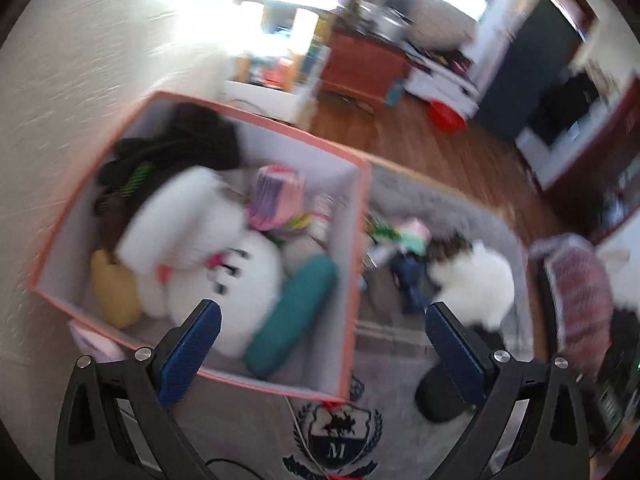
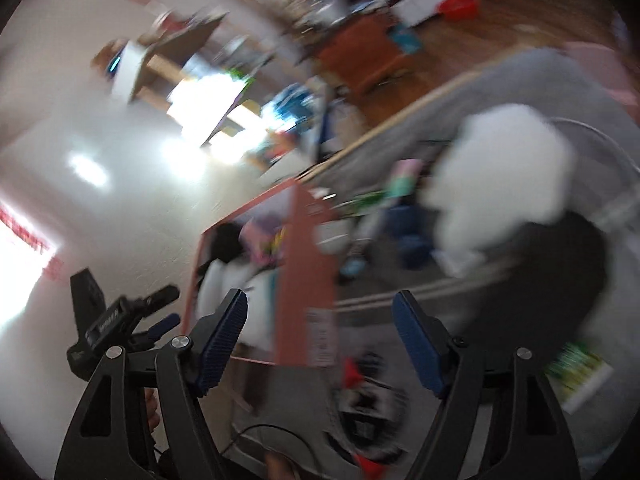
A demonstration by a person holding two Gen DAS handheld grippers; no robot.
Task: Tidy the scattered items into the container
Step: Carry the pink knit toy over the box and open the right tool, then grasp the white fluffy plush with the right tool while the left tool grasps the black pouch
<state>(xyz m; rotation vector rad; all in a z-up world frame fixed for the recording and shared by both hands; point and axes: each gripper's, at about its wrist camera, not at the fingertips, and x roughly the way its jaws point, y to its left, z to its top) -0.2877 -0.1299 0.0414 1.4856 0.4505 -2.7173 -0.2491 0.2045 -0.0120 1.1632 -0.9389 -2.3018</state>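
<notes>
Nearest the lens, the left gripper (image 1: 322, 314) stands spread wide with nothing between its blue pads; the right gripper (image 2: 320, 320) is likewise parted and empty, so neither claw carries an item at this moment. Just beyond the left pads sits the pink storage box (image 1: 356, 264) on a grey rug (image 1: 248, 424), already well filled: a large white plush (image 1: 224, 264), a teal cushion (image 1: 292, 316), a yellow soft toy (image 1: 114, 288), a pastel striped toy (image 1: 276, 196) and a dark bundle (image 1: 180, 148) lie inside. Outside the box, to its right, a white fluffy toy (image 1: 476, 284), a dark blue item (image 1: 408, 276) and a pink-and-green piece (image 1: 416, 236) remain on the rug; a black round object (image 2: 532, 280) lies near them. Judged from this, the tidying is well past halfway, with a handful of pieces left; blur hides finer detail.
</notes>
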